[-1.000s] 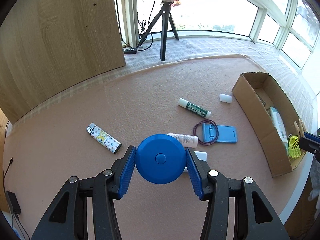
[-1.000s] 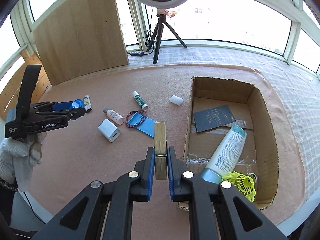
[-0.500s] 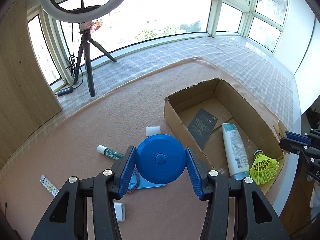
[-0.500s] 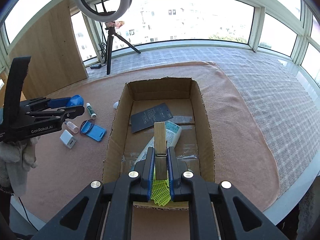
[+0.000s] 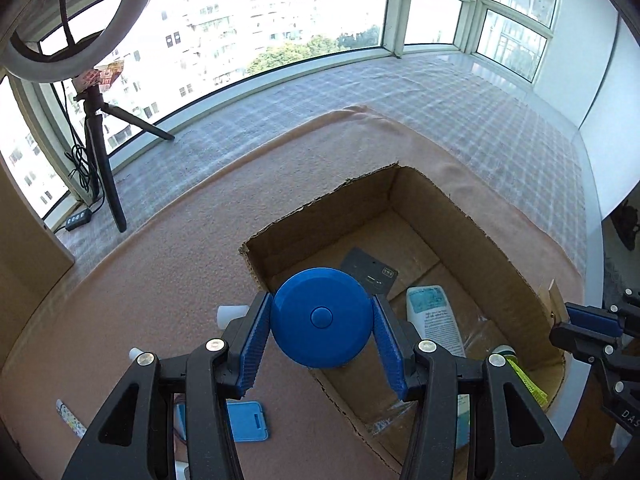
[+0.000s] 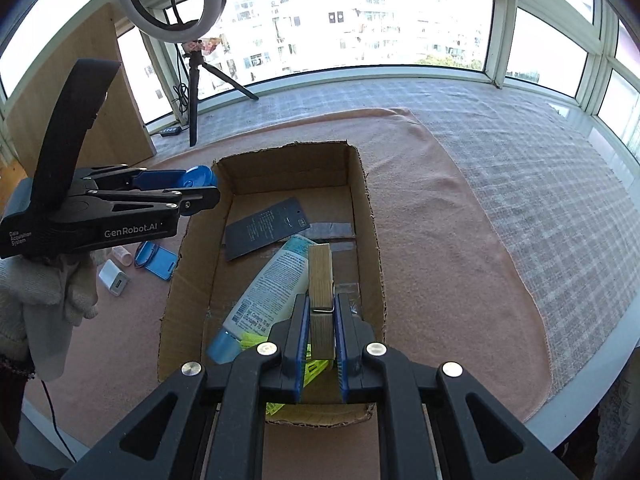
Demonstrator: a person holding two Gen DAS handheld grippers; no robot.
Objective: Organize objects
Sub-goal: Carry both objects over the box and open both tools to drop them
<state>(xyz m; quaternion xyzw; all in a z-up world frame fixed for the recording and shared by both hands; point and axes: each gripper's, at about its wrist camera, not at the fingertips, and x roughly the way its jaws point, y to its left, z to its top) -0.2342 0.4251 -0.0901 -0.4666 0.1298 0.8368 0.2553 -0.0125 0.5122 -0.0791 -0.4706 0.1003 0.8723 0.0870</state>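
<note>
1. Right now my left fingers [image 5: 322, 346] are clenched on a round blue tape measure [image 5: 321, 317], one blue pad on each side of its rim, its centre button facing my camera.
2. That tape measure hangs above the near left corner of the open cardboard box [image 5: 480, 240], over the box's left wall.
3. My right fingers [image 6: 322, 332] are nearly closed and grip a wooden clothespin [image 6: 321, 294], which stands upright between the pads with its wire spring at their tips.
4. The clothespin sits above the box's near end, over the things already inside.
5. Inside the box lie a white tube with a blue cap [image 6: 264, 300], a dark card [image 6: 266, 227] toward the far end, and a yellow-green shuttlecock [image 6: 316, 370] at the near wall, partly hidden behind my right fingers.
6. The box rests on a pink cloth [image 6: 432, 240] spread over the bench.
7. Left of the box, on the cloth, lie a blue card holder [image 6: 158, 258], a white charger plug [image 6: 113, 278] and a small white bottle [image 6: 122, 254].
8. A gloved hand [image 6: 48, 292] holds my left gripper from below, left of the box.
9. Beyond the box stands a ring light on a tripod [image 6: 192, 92] by the window.
</note>
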